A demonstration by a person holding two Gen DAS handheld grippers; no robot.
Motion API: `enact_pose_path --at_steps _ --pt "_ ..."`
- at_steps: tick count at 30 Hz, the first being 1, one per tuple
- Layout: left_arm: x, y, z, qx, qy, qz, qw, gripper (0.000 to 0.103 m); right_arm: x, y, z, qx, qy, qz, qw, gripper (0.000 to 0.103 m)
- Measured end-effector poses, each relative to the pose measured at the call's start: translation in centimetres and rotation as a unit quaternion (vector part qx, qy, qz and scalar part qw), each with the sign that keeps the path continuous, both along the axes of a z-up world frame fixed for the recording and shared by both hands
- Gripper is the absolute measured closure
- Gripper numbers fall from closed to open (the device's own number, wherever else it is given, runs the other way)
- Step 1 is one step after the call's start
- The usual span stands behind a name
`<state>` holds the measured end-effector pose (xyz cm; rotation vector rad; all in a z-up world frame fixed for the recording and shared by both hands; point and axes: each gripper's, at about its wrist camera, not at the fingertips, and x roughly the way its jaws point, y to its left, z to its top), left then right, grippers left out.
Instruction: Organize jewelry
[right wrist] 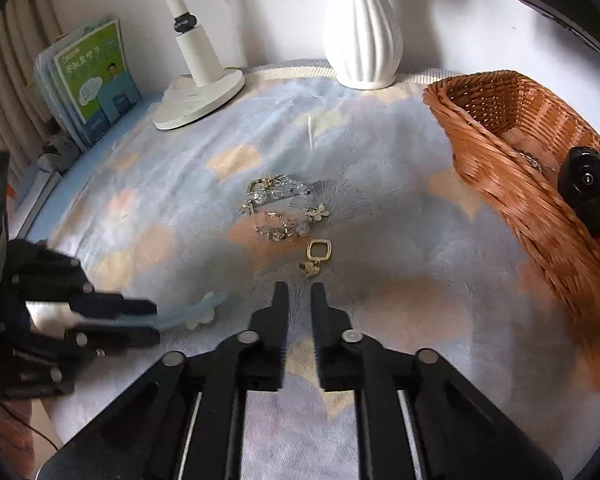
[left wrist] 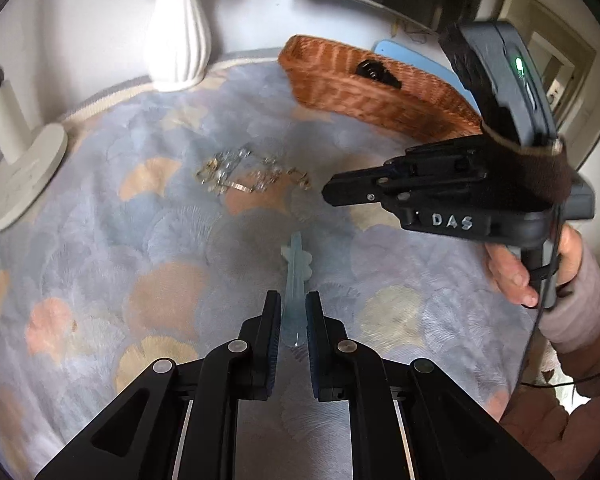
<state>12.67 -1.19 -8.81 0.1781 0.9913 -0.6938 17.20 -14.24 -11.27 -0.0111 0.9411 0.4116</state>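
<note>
A pale blue hair clip (left wrist: 298,256) with a small flower on it sticks out forward from my left gripper (left wrist: 293,300), whose pads are shut on its near end. In the right wrist view that clip (right wrist: 208,306) shows at the lower left, just above the cloth, in the left gripper (right wrist: 154,320). A tangle of crystal-bead jewelry (right wrist: 276,208) with a gold square clasp (right wrist: 319,252) lies on the cloth just beyond my right gripper (right wrist: 300,290). Its jaws stand a narrow gap apart with nothing between them. The right gripper (left wrist: 328,194) hovers right of the jewelry (left wrist: 244,176).
A wicker basket (right wrist: 500,152) stands at the right with a black clip (right wrist: 588,196) on its rim. A white vase (right wrist: 364,32), a white lamp base (right wrist: 200,96) and books (right wrist: 92,76) line the back. A patterned blue cloth (right wrist: 400,240) covers the table.
</note>
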Motion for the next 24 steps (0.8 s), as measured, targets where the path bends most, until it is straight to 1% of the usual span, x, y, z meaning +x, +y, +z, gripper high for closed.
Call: enact_pose_path --at_steps 2,7,10,12,13,14,16,19,21,24 --pt "0.0 0.0 -0.6 0.0 0.007 0.003 1.0 0.09 0.2 0.7 0.0 -0.018 -0.006 -0.004 1.0 0.087" --pt "-0.2 0.0 -0.6 -0.007 0.003 -0.002 1.0 0.09 1.1 1.6 0.0 -0.027 -0.002 -0.018 0.999 0.085" --pt "-0.2 0.3 -0.6 -0.017 0.005 -0.002 0.9998 0.09 1.6 2.0 0.0 -0.033 -0.009 -0.029 0.999 0.085" --pt "-0.2 0.5 -0.6 -0.025 0.007 -0.001 0.9997 0.09 1.6 2.3 0.0 -0.044 -0.015 -0.034 0.998 0.088" --pt "-0.2 0.6 -0.6 -0.028 0.008 -0.001 0.9996 0.09 1.6 2.4 -0.1 -0.055 -0.019 -0.038 0.998 0.091" --pt "-0.1 0.7 -0.6 -0.03 0.009 -0.001 0.9995 0.09 1.5 2.4 -0.1 -0.059 -0.021 -0.039 0.997 0.091" --pt "-0.1 0.7 -0.6 -0.033 0.011 -0.001 0.9994 0.09 1.2 2.2 0.1 -0.058 -0.022 -0.043 0.997 0.091" --pt "-0.2 0.8 -0.3 -0.04 0.012 0.001 0.9991 0.09 0.1 1.1 0.9 -0.037 -0.024 -0.046 0.998 0.091" --pt "-0.3 1.2 0.3 -0.058 0.012 -0.001 0.9982 0.09 -0.7 0.3 1.5 -0.027 -0.024 -0.049 0.998 0.091" --pt "-0.4 2.0 1.8 -0.098 0.011 -0.003 0.9951 0.09 -2.1 -1.4 2.9 -0.014 -0.033 -0.058 0.998 0.091"
